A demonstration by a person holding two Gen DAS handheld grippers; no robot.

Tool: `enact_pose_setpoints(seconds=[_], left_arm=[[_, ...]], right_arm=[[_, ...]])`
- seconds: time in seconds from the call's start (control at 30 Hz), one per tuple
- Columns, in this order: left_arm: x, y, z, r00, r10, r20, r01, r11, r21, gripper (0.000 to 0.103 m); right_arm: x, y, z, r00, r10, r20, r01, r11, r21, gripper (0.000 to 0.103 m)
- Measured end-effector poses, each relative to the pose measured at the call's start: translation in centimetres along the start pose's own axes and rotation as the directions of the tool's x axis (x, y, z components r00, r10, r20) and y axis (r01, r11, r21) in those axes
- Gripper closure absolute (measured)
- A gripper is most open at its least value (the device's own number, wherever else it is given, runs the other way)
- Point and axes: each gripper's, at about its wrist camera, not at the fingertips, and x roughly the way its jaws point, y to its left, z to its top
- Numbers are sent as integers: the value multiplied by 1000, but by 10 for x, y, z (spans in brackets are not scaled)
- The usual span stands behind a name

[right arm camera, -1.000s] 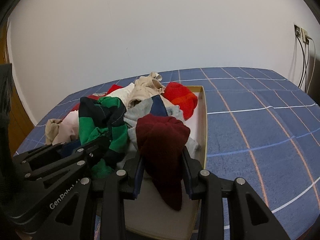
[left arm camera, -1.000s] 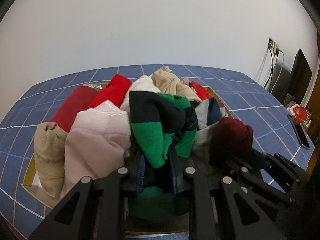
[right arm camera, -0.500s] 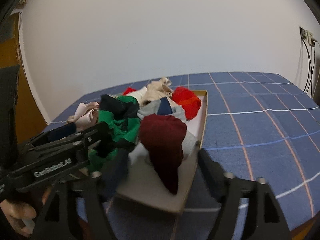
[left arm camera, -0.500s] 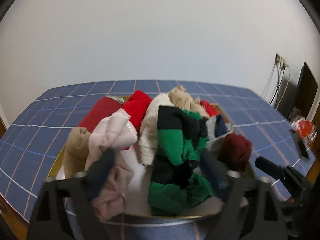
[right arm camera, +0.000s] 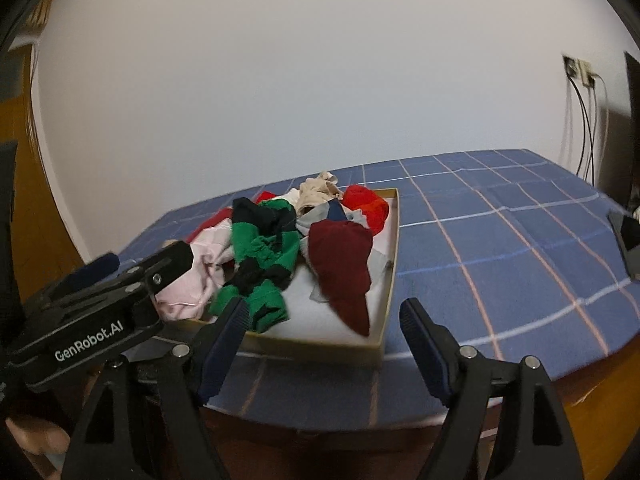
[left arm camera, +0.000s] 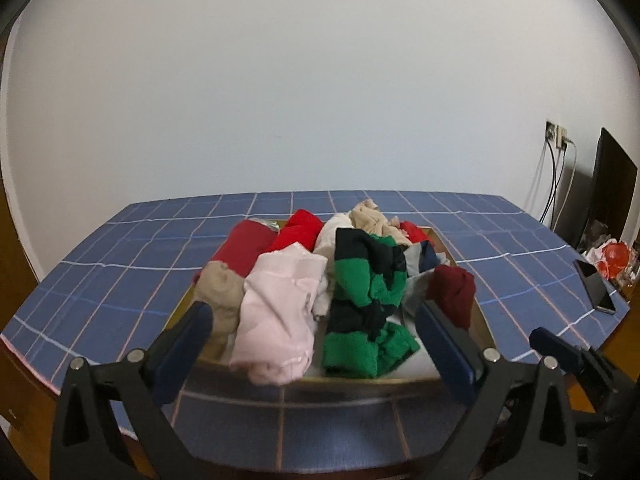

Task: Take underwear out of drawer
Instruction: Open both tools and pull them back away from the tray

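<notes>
One shallow cardboard drawer [left arm camera: 482, 322] sits on the table, heaped with crumpled underwear. From left to right in the left wrist view the heap holds a tan piece [left arm camera: 220, 292] at the near-left corner, a dark red piece [left arm camera: 244, 248] behind it, a pale pink piece [left arm camera: 280, 312] hanging over the front rim, a bright red piece [left arm camera: 300, 228], a white piece [left arm camera: 334, 232], a green-and-navy striped piece [left arm camera: 366, 296] trailing down toward the front rim, a beige piece [left arm camera: 370, 216] at the back, a grey-and-navy piece [left arm camera: 420, 260], and a maroon piece [left arm camera: 454, 290] at the near-right corner. All of it lies inside or draped on the drawer.

The left gripper [left arm camera: 316, 334] hangs in front of the drawer's near edge, angled downward, its jaws opening and spread wide with nothing between the blue pads [left arm camera: 182, 354]; the pink and striped pieces only show through the gap. The right gripper [right arm camera: 324, 328] is just beside it on the right, also tilted down, jaws apart and empty, framing the drawer's near-right corner and the maroon piece. Part of a hand [right arm camera: 38, 440] shows at the lower left of the right wrist view, under the left gripper's body.

A blue checked tablecloth [left arm camera: 120, 256] covers the table. Behind it stands a plain white wall [left arm camera: 320, 80], with a socket and cables [left arm camera: 556, 168] at right, and a dark phone [left arm camera: 596, 286] lying near the table's right edge.
</notes>
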Motion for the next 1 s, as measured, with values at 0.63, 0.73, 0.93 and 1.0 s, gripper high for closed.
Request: enact_pose_setpoints(seconds=[0.63,0.73,0.93,1.0], left_arm=[[-95,32,-47,993,78,90,-74,996,-39,1],[-103,37,-58,992,90,87,-86,995,-48,1],[-123,36,-76,993,82,81,-80,996,-37,0],[-131,36,-80,993,80,87,-78,996,-35,0]], right_arm=[[-75,22,-44,992,-23,122,16,998,55,22],[-92,25,-48,987,-25,156,17,998,54,22],[-138,38,-58,968,-18,252,8,999,39,16],[-154,45,-62,957,-13,289,9,1000,17,16]])
